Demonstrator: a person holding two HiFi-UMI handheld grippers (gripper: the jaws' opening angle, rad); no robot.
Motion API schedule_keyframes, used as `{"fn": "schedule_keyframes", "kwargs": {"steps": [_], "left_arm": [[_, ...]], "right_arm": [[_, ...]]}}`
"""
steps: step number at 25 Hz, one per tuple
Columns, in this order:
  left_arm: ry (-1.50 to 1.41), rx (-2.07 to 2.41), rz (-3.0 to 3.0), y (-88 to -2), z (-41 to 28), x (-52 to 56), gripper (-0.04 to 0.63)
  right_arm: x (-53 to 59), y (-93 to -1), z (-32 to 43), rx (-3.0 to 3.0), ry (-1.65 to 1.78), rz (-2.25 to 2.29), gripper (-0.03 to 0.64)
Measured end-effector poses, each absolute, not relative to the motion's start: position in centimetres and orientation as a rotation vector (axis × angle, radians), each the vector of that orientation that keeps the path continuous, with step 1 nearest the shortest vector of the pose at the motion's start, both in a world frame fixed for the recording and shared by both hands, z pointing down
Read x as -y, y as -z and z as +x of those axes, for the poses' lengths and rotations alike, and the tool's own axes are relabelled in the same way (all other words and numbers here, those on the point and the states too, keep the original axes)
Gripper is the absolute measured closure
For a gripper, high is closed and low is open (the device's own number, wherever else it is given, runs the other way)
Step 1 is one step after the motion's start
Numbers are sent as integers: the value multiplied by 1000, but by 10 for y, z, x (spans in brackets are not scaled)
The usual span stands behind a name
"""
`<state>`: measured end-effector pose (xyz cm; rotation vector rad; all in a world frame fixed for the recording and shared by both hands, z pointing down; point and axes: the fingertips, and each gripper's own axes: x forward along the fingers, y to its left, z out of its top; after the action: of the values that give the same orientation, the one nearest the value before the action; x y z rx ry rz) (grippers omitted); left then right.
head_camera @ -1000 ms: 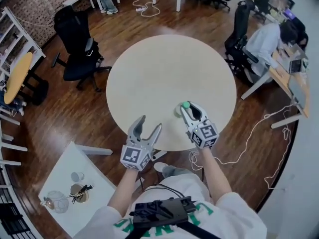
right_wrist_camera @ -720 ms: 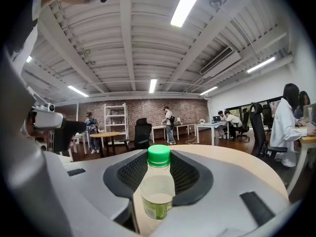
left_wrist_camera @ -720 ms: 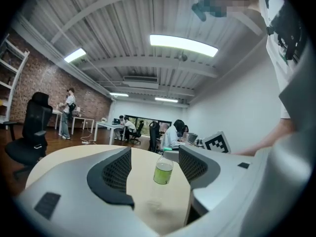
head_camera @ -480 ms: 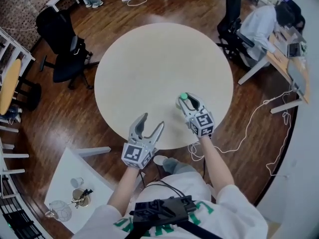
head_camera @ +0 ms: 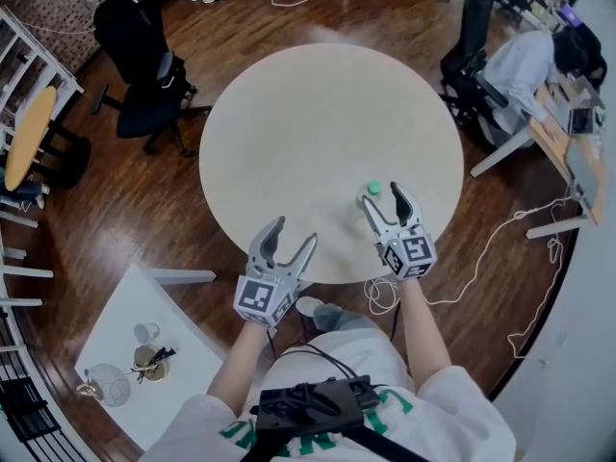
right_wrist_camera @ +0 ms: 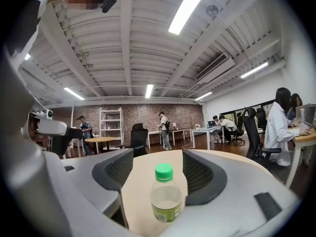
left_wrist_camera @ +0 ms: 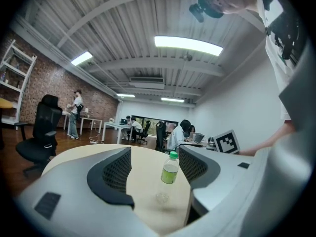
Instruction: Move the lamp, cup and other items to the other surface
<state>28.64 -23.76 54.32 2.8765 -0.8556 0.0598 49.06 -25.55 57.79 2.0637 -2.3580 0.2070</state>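
A clear bottle with a green cap (head_camera: 372, 192) stands upright on the round beige table (head_camera: 318, 114) near its front right edge. My right gripper (head_camera: 381, 200) is around it; its jaws have just been opening and the pads stand clear of the bottle (right_wrist_camera: 166, 194) on both sides. My left gripper (head_camera: 292, 235) hovers open and empty at the table's front edge, and the bottle (left_wrist_camera: 170, 169) shows beyond its jaws. On the small white table (head_camera: 183, 340) at lower left sit a glass lamp (head_camera: 108, 389), a cup (head_camera: 144, 333) and a round dark item (head_camera: 152, 363).
A black office chair (head_camera: 144, 70) stands left of the round table and another (head_camera: 472, 56) to its right. A person sits at a desk (head_camera: 563, 128) at far right. A white cable (head_camera: 481, 258) trails on the wooden floor. White shelving (head_camera: 29, 94) lines the left.
The right gripper's jaws have spread apart from the bottle, which now stands free on the round table. Both grippers have shifted a little and lowered.
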Motion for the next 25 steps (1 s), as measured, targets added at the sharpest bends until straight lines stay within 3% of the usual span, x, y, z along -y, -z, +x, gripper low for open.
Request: {"fn": "schedule_keyframes", "kwargs": {"steps": [9,25], "left_arm": [[12,1098,2846,-492,212,210,316],[75,2075,2373,-459,-80,70,316]], "right_arm": [[234,-510,399,2603,-139,1934,275],[180,-469,22,3142,-190,729,278]]}}
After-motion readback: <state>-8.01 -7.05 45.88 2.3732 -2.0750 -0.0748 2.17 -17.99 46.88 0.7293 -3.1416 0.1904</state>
